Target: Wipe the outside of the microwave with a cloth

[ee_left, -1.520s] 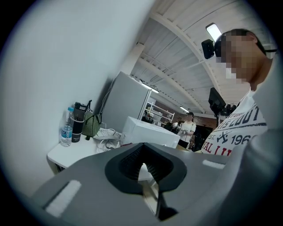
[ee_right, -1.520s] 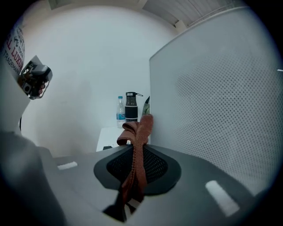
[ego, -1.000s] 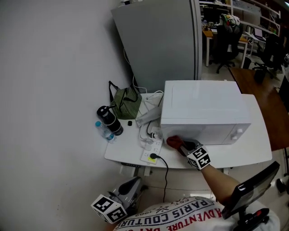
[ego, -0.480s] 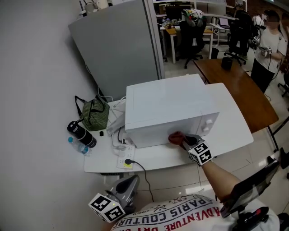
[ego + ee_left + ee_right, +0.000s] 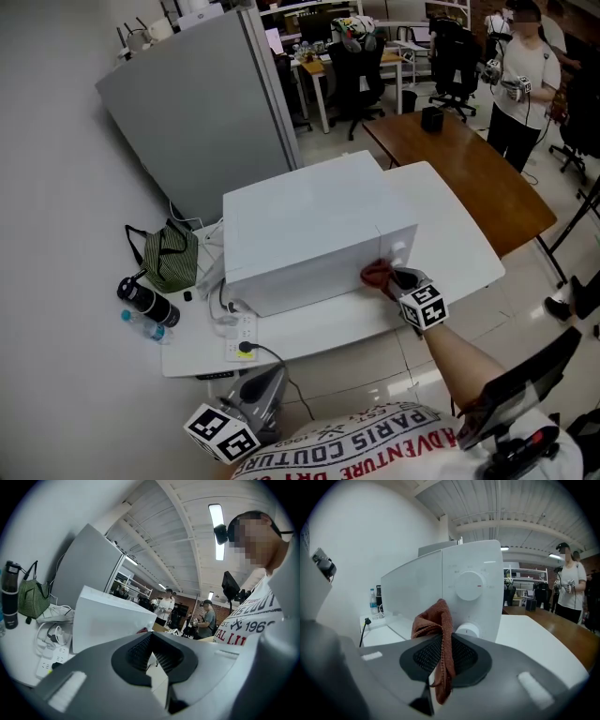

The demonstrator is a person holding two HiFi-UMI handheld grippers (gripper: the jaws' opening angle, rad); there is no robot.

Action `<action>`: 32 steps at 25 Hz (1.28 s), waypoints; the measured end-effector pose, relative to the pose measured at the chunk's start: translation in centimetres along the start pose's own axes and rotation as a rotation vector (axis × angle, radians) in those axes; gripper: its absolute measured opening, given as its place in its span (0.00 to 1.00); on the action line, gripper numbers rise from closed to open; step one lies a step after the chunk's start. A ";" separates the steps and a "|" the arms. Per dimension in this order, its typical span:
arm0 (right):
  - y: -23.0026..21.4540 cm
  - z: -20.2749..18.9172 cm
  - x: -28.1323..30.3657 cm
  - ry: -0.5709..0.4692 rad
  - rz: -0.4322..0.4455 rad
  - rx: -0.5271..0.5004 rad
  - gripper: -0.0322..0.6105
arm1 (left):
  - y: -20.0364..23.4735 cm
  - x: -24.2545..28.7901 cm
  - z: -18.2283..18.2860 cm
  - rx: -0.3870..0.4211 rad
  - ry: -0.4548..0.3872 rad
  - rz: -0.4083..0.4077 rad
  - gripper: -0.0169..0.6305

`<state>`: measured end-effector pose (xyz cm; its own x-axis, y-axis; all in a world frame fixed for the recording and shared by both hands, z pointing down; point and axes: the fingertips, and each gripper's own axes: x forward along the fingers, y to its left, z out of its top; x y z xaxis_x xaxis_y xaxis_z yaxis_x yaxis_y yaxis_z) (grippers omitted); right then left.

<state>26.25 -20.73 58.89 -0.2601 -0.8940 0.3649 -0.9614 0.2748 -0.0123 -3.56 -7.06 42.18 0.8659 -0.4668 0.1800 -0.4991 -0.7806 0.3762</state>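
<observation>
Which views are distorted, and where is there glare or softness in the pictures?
Head view: even light, sharp, mild bending; microwave shows little contrast. Left gripper view: strong fisheye, dark round border, ceiling lamp blown out. Right gripper view: same fisheye; cloth sharp.

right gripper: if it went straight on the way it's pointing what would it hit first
Probably the microwave, at its control panel near the lower knob. The right gripper is shut on the red cloth, so the cloth would touch first; the gap looks small, though depth is unclear.
</observation>
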 end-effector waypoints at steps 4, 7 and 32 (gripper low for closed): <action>0.2 0.1 -0.4 -0.007 -0.003 0.009 0.12 | 0.0 -0.1 -0.3 0.000 0.000 -0.011 0.03; 1.6 0.8 -1.1 -0.037 0.019 0.032 0.12 | 0.1 -0.4 -0.4 -0.006 -0.005 -0.013 0.03; 30.7 14.7 7.4 -0.320 0.507 0.031 0.12 | 6.8 -17.3 -1.3 -0.079 -0.202 0.345 0.03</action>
<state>-6.50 -24.06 47.54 -0.6964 -0.7176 0.0084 -0.7113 0.6887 -0.1405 -21.85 -3.74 42.85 0.6201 -0.7739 0.1286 -0.7477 -0.5334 0.3956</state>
